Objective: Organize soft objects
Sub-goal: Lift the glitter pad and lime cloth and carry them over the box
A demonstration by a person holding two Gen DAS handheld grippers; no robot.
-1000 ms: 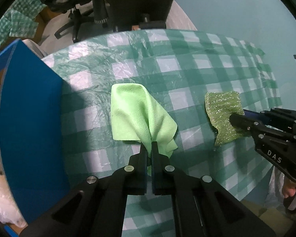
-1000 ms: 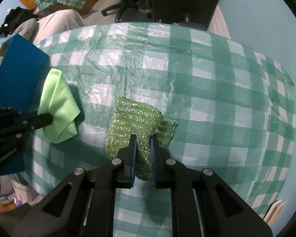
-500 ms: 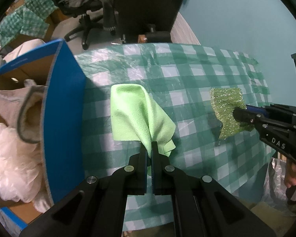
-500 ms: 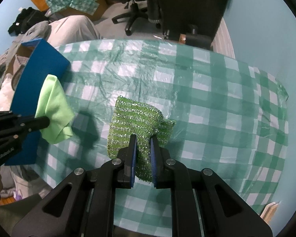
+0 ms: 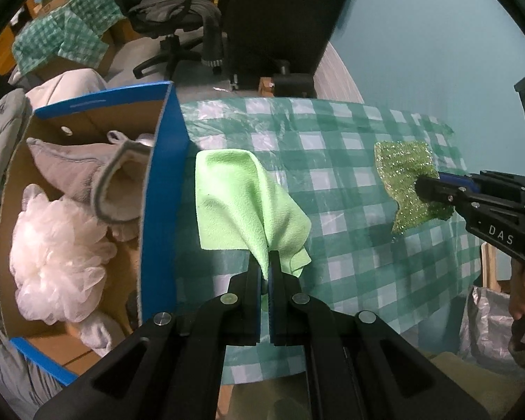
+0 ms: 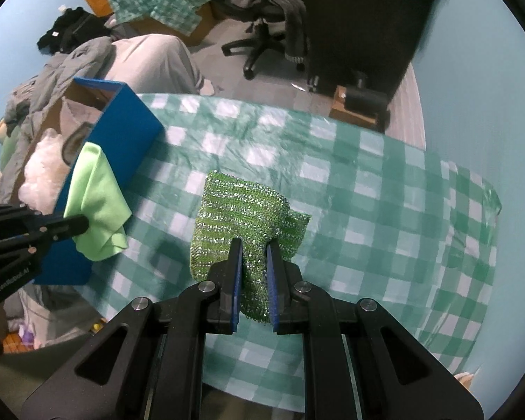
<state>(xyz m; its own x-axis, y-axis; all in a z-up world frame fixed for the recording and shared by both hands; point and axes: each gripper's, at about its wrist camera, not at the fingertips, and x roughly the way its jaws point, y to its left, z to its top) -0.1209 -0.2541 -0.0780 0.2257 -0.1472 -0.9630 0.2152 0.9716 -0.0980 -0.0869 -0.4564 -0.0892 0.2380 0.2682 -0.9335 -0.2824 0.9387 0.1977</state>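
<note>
Left wrist: jaws pinch green cloth (image 5: 241, 203).

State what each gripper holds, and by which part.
Left gripper pinches the light green cloth at a bunched lower corner. Right gripper grips the sparkly green scrub cloth by its near edge.

Both wrist views overlook the checkered table (image 5: 350, 161).

- The left hand-held gripper (image 5: 265, 262) now carries the green cloth (image 5: 241, 206) higher above the bench (image 5: 350, 182) than a second ago.
- The blue box (image 5: 161, 189) now shows its inside: a grey towel (image 5: 84, 175) and a white mesh puff (image 5: 56, 255).
- The right hand-held gripper (image 6: 254, 252) has lifted the sparkly green scrubber (image 6: 238, 217) off the bench too.
</note>
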